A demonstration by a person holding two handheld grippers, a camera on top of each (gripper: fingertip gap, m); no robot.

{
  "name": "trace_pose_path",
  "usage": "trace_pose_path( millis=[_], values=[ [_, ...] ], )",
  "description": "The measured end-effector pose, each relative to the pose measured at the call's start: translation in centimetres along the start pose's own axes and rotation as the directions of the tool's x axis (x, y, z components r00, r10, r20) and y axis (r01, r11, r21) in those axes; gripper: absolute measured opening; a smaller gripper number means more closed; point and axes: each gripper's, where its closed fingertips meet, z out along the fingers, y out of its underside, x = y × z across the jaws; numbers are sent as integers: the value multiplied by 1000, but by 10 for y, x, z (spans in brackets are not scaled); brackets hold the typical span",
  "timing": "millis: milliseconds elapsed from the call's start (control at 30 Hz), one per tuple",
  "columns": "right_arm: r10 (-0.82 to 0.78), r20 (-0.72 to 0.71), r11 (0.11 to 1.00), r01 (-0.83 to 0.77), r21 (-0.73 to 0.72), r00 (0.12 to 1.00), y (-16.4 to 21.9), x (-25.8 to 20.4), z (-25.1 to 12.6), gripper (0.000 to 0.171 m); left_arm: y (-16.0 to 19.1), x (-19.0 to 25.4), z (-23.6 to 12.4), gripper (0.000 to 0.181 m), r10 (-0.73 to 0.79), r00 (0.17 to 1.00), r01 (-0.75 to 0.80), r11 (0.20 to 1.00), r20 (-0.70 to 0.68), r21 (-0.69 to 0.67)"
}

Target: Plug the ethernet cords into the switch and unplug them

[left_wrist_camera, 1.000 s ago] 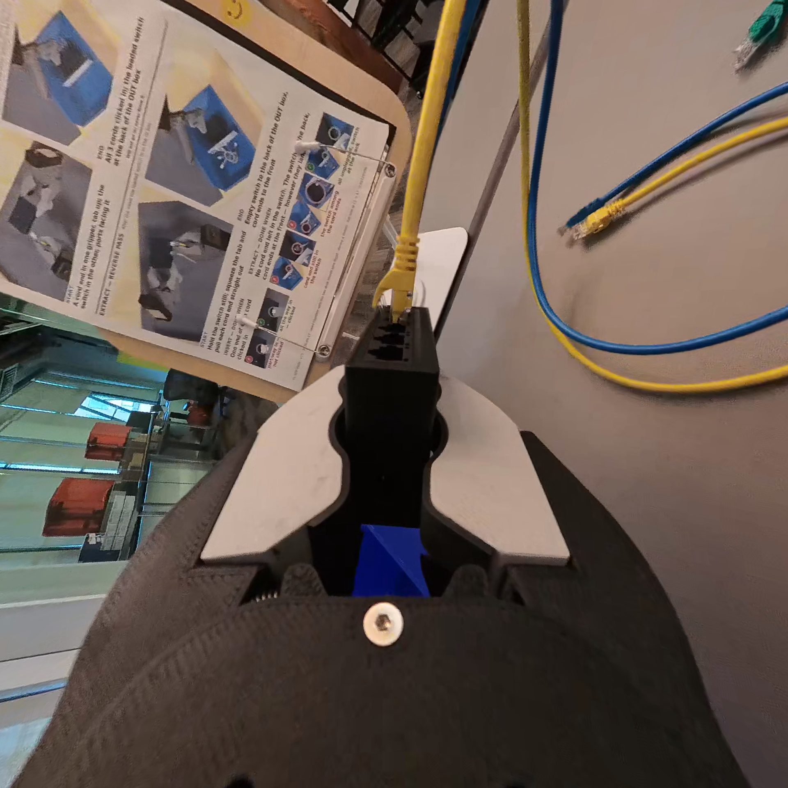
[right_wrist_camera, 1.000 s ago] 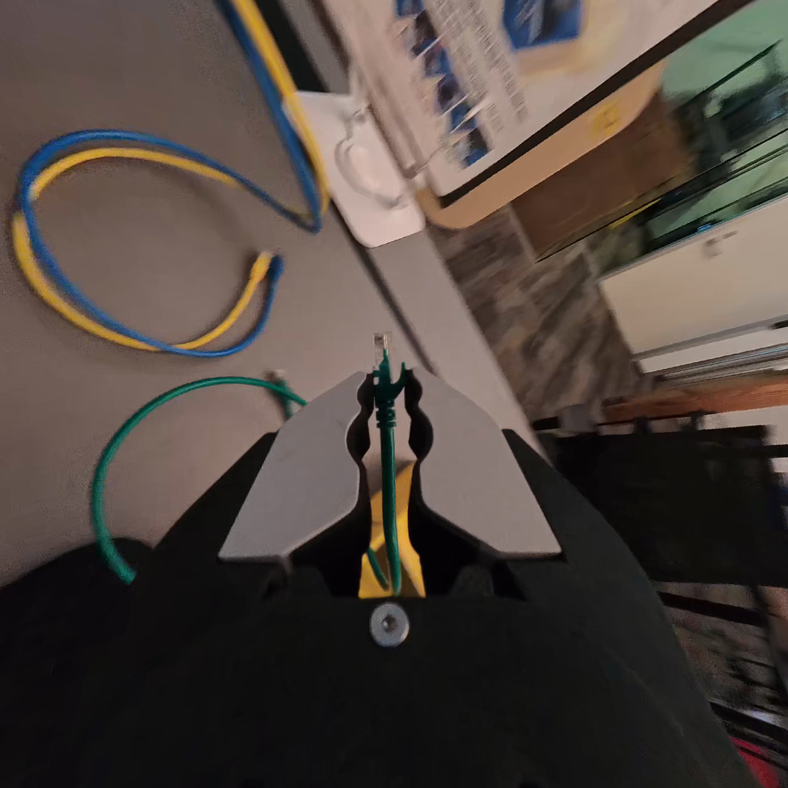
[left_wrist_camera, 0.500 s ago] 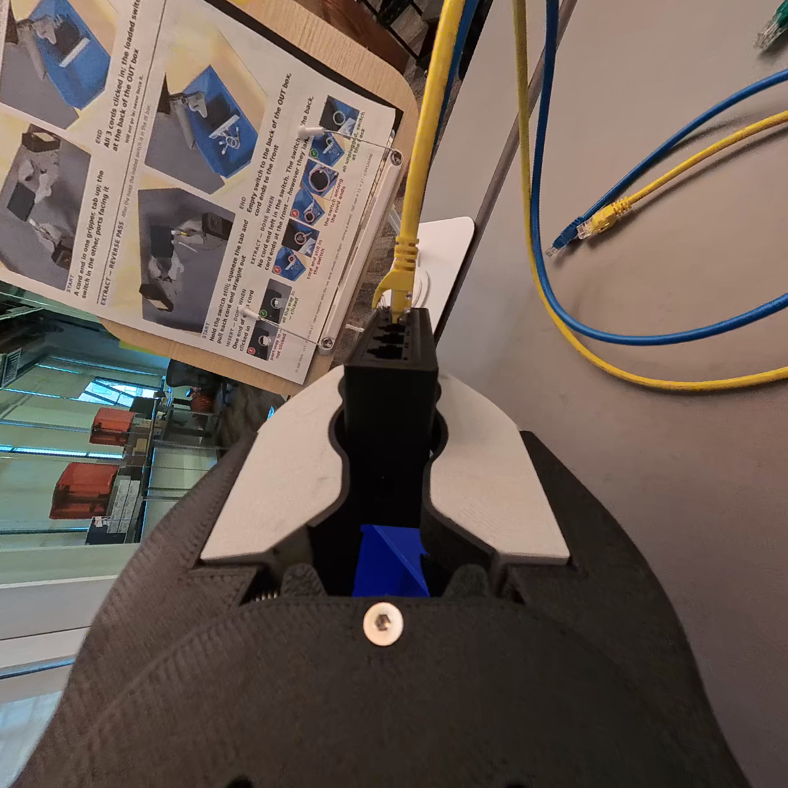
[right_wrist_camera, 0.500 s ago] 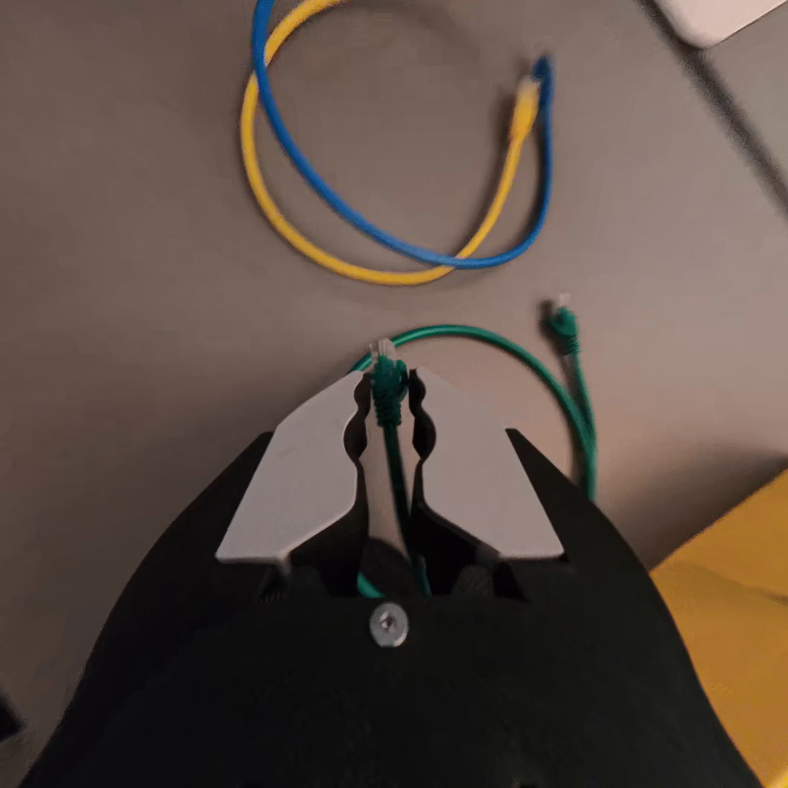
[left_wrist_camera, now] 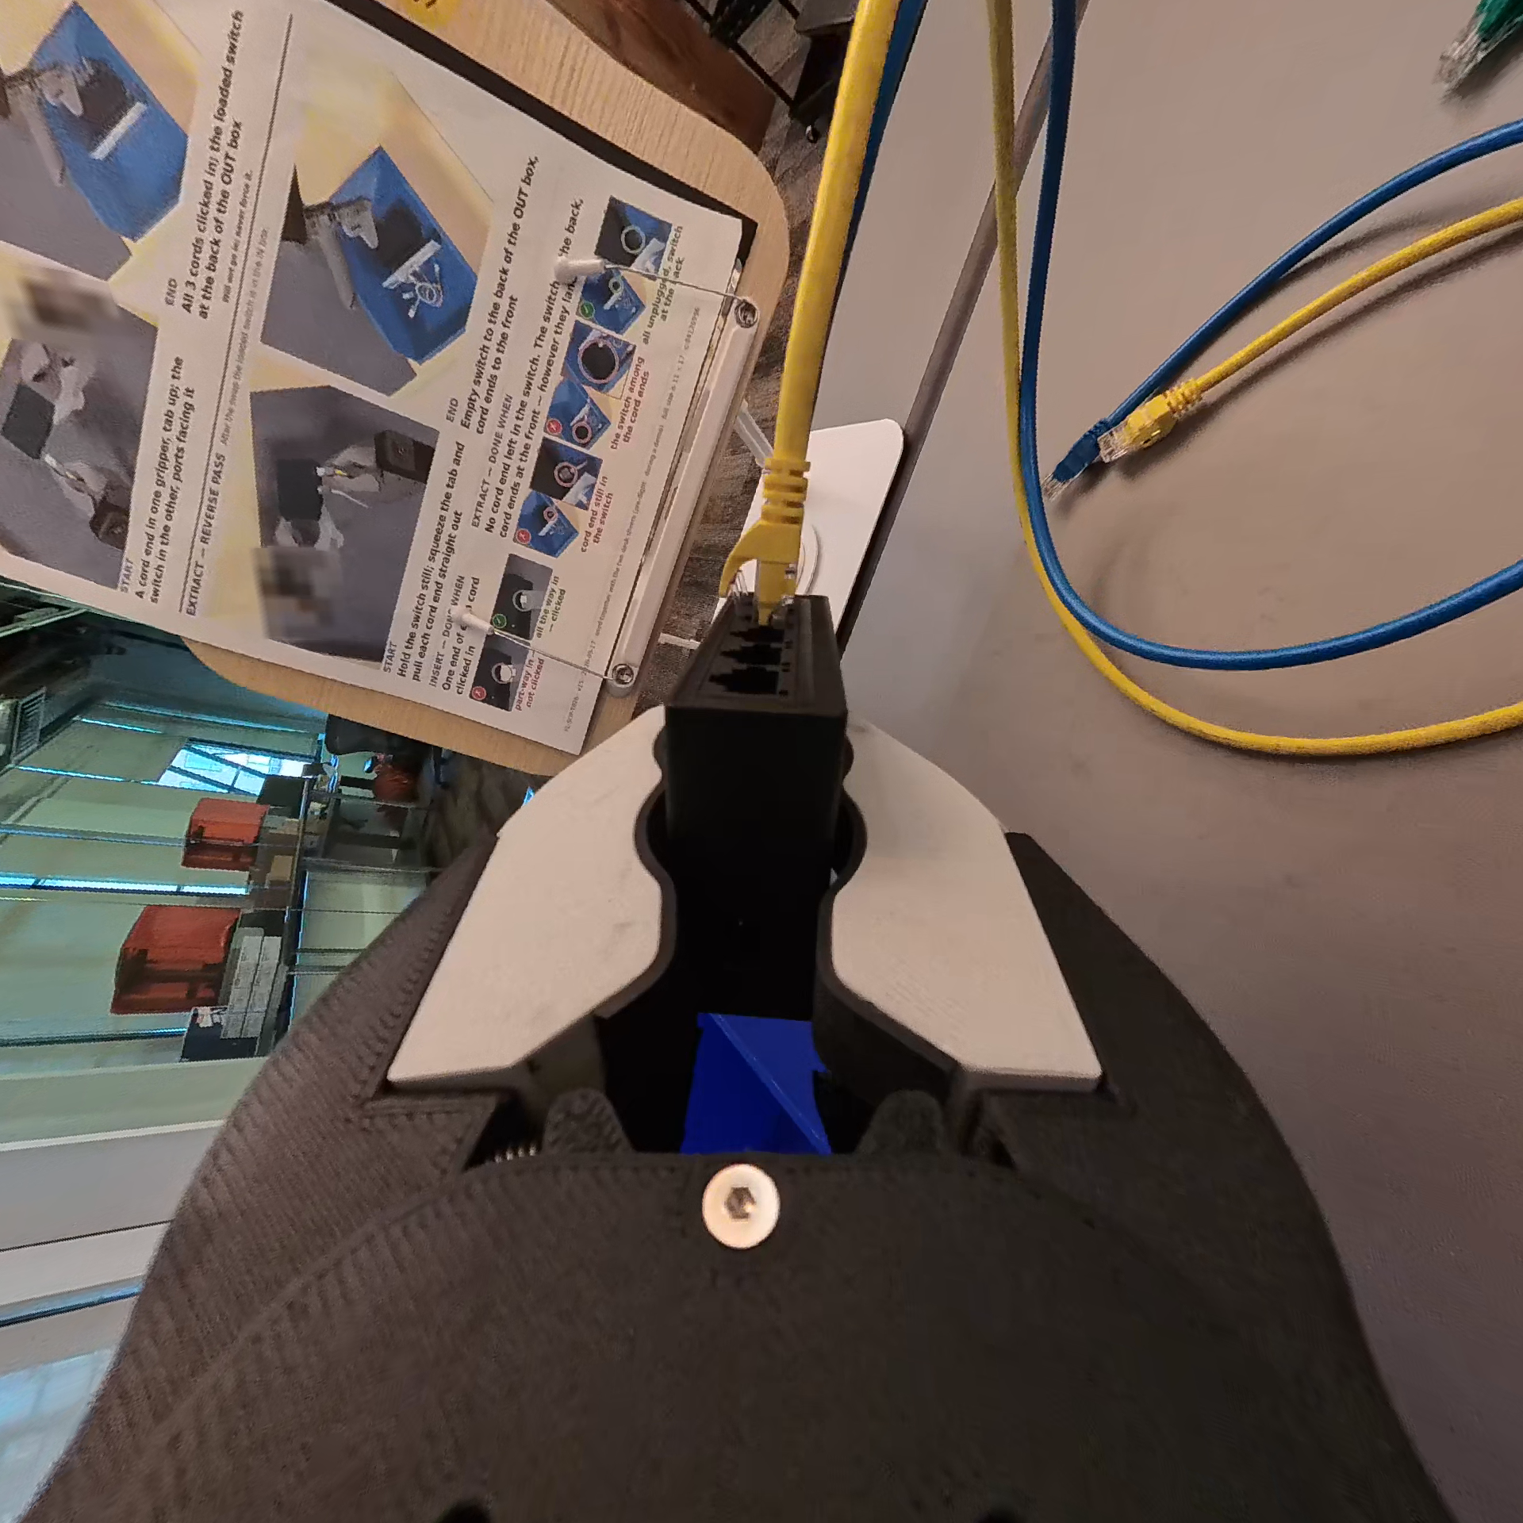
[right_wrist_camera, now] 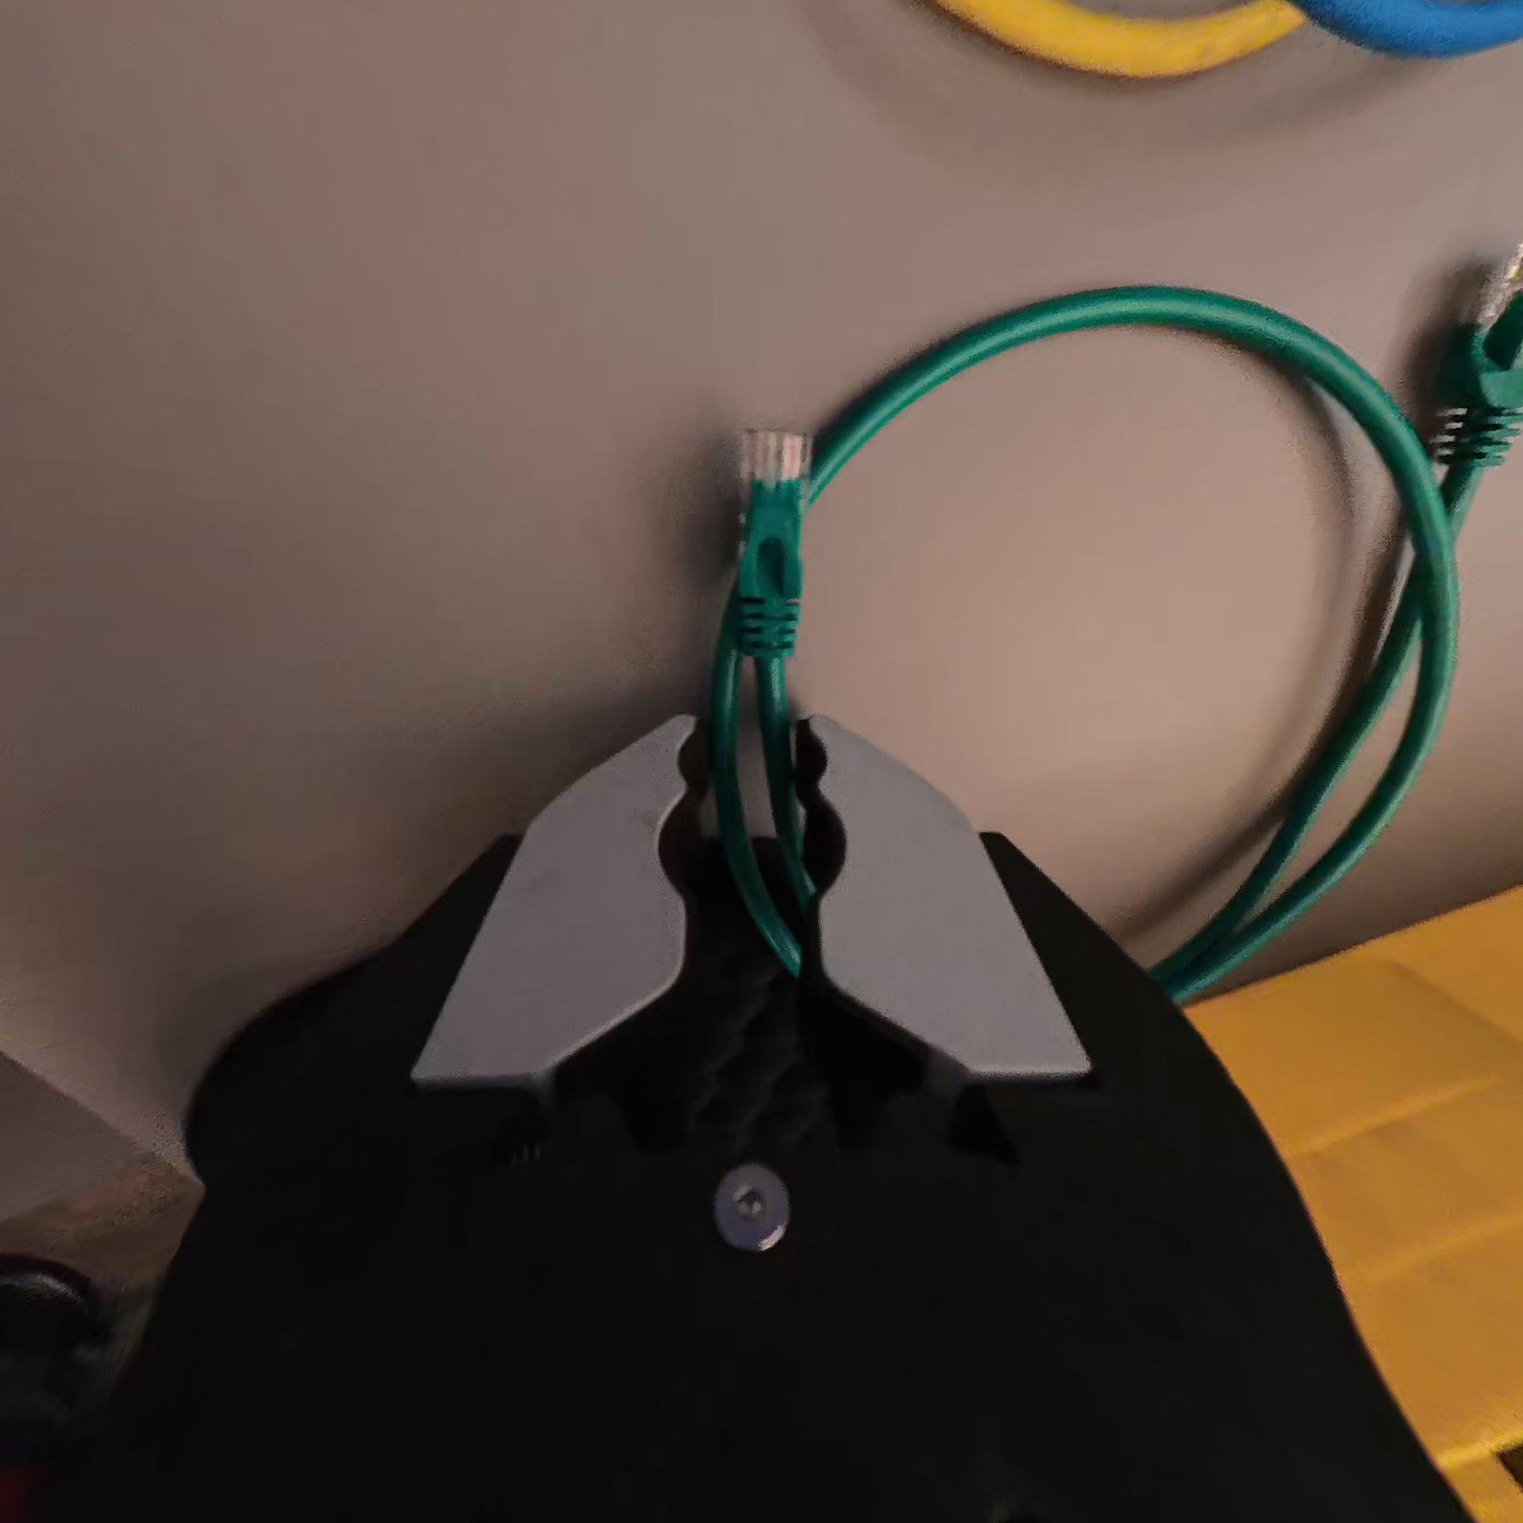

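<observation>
- The left wrist view looks forward along its own pale grey fingers, held off the matt grey tabletop. The table fills 1 to 5 o'clock; a printed paper instruction sheet stands at 10 o'clock.
- The right wrist view looks down, close over the same tabletop.
- Both views share the looped yellow cord, the blue cord beside it, and a thin green ethernet cord.

A grey surface carries loops of blue cord and yellow cord, a green cord, and a white stand base.
</observation>
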Motion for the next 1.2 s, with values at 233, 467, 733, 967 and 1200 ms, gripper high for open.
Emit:
trace_pose_path(
  millis=[233,467,733,967,1200],
  values=[
    [0,38,996,-3,91,999,-16,1,-11,13,-2,2,1,30,11,1000,-11,1000,-1,-5],
    [67,-29,916,-50,398,997,-51,41,-138,10,3,-1,1,30,9,1000,-9,999,9,-30],
    [177,-119,793,-70,605,977,0,91,-291,7,2,1,3,30,22,1000,-22,999,10,-42],
    [258,-220,832,-100,546,941,74,122,-298,7,4,3,7,30,24,1000,-23,998,7,-56],
    [342,-61,846,-279,455,938,128,132,-250,7,5,4,8,30,23,1000,-23,998,3,-63]
  ],
)
